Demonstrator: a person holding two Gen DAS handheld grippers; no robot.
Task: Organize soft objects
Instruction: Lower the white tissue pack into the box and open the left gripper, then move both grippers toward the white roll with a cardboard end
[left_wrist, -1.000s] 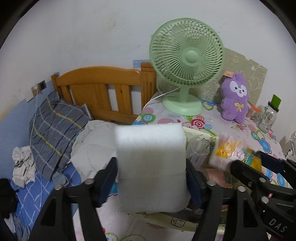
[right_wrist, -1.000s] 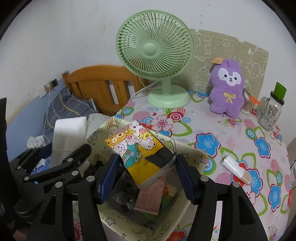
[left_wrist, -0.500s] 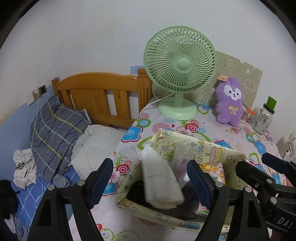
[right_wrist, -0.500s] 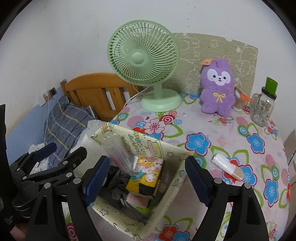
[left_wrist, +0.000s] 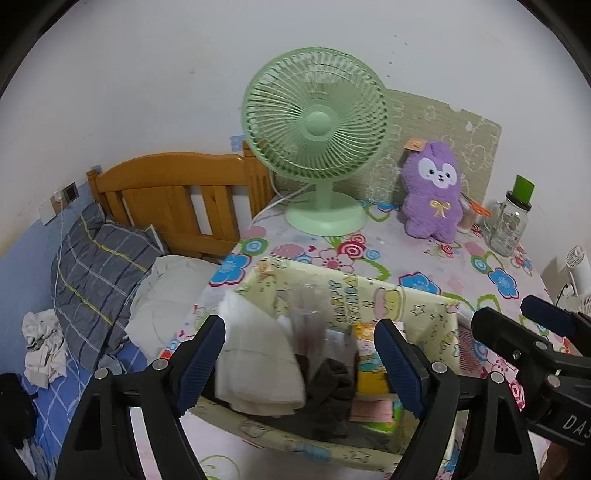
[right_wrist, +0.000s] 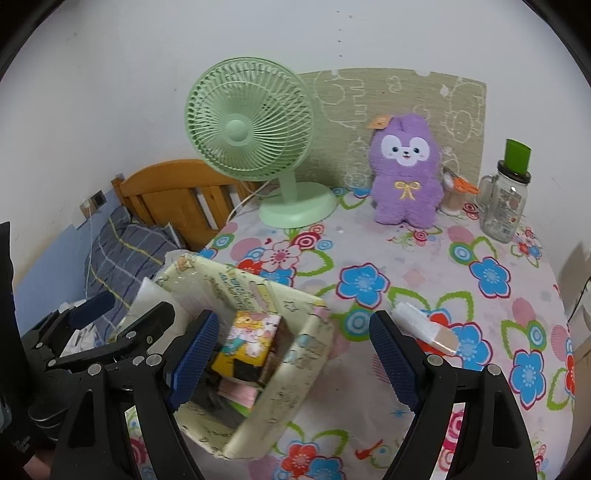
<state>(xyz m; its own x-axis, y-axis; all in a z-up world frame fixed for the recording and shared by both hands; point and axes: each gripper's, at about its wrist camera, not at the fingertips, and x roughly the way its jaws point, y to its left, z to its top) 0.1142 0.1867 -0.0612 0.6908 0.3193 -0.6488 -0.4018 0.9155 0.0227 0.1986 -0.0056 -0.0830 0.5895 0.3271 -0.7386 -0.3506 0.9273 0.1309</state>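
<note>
A pale yellow cartoon-print basket (left_wrist: 369, 295) stands on the flowered table. In it lie a white foam block (left_wrist: 255, 362), a dark sock (left_wrist: 328, 384), a clear plastic bag (left_wrist: 314, 325) and a yellow cartoon pack (right_wrist: 247, 339). My left gripper (left_wrist: 301, 362) hovers open above the basket's left half, nothing between its pads. Over the basket's (right_wrist: 280, 391) right wall, my right gripper (right_wrist: 293, 354) is open and empty too. A purple plush (right_wrist: 404, 173) sits upright at the back of the table. A small white packet (right_wrist: 424, 328) lies on the cloth right of the basket.
A green desk fan (left_wrist: 317, 140) stands at the back, with a glass jar (right_wrist: 502, 199) with a green lid at the far right. Left of the table is a bed with a wooden headboard (left_wrist: 177, 192), a plaid pillow (left_wrist: 96, 266) and crumpled clothes.
The left gripper let go of the white foam block and the right let go of the yellow pack. Both now lie in the basket. Both grippers opened and drew back.
</note>
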